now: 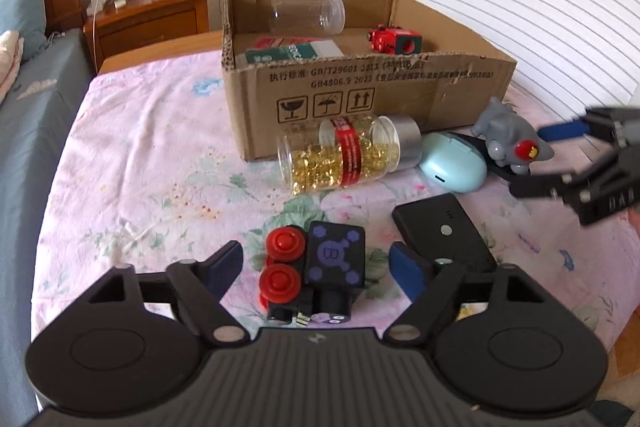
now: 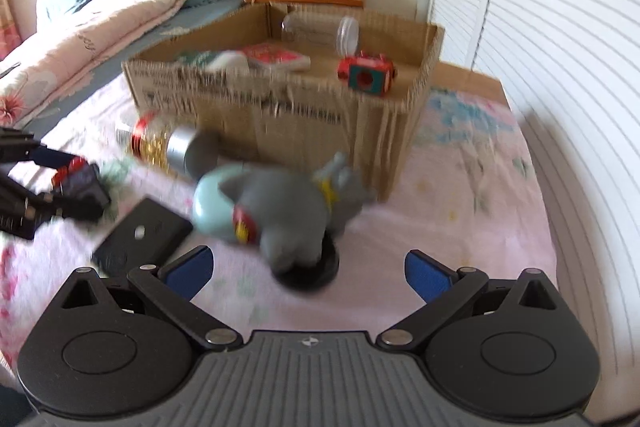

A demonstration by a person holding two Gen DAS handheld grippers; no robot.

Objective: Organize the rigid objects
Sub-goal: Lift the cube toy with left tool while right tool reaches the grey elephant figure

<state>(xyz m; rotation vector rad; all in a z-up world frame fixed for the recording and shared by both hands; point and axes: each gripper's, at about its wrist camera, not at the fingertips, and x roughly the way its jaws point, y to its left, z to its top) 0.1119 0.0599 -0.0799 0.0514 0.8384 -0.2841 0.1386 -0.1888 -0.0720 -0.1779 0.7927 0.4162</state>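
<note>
The black toy train [image 1: 316,269] with red wheels lay on the pink sheet [image 1: 140,167], on our side of the box [image 1: 360,95]. We had our left gripper [image 1: 318,263] wide open around it, not touching. Our right gripper [image 2: 308,271] was open behind the gray toy [image 2: 296,215].

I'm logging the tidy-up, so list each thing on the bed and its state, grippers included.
Cardboard box: open, partly filled.
Clear jar: in box, on its side.
Red cube: in box.
Capsule bottle: capped, on its side, outside box.
Grey toy: upright on black base.
Black toy train: between open left jaws.
Left gripper: open.
Right gripper: open, empty.
</note>
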